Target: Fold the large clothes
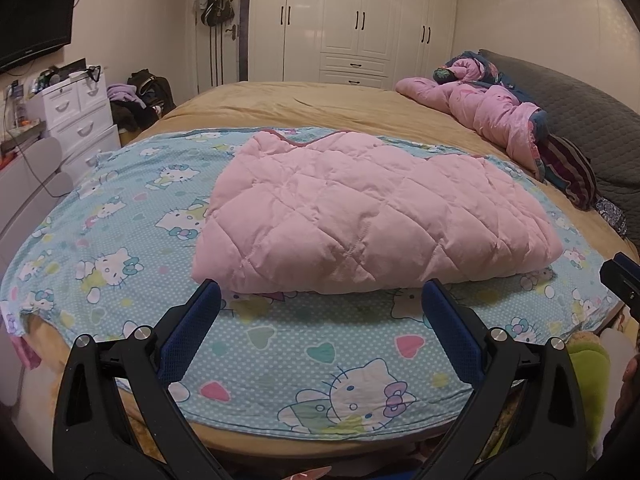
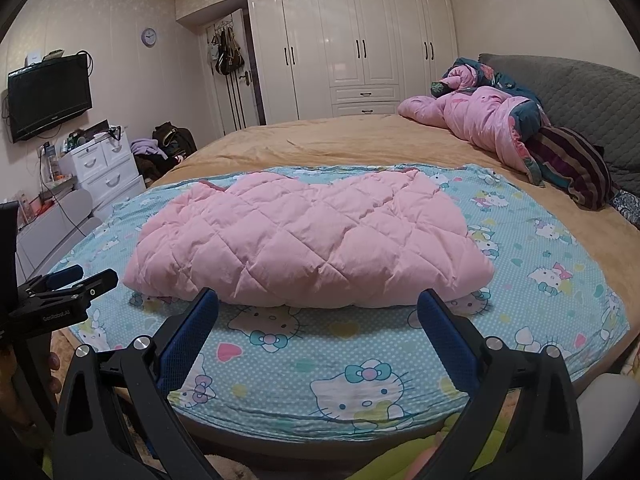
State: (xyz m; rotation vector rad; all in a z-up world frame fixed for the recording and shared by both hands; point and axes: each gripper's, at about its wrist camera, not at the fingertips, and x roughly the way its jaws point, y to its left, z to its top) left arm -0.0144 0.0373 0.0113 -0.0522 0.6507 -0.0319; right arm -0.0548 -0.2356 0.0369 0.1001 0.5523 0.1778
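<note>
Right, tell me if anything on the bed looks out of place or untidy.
The pink quilted jacket lies folded on the cartoon sheet. Only the pink bedding stands out: it is bunched in a crumpled heap by the headboard.

Quick count, as it's being seen from the right wrist: one folded pink quilted garment point(image 2: 308, 240) is lying on one cartoon-cat sheet point(image 2: 532, 248). One crumpled pink duvet point(image 2: 472, 120) is being shown at 2 o'clock, one TV point(image 2: 48, 96) at 10 o'clock, one wall clock point(image 2: 149, 37) at 11. Two grippers are being counted: right gripper point(image 2: 318, 304), left gripper point(image 1: 320, 294), both spread wide.
</note>
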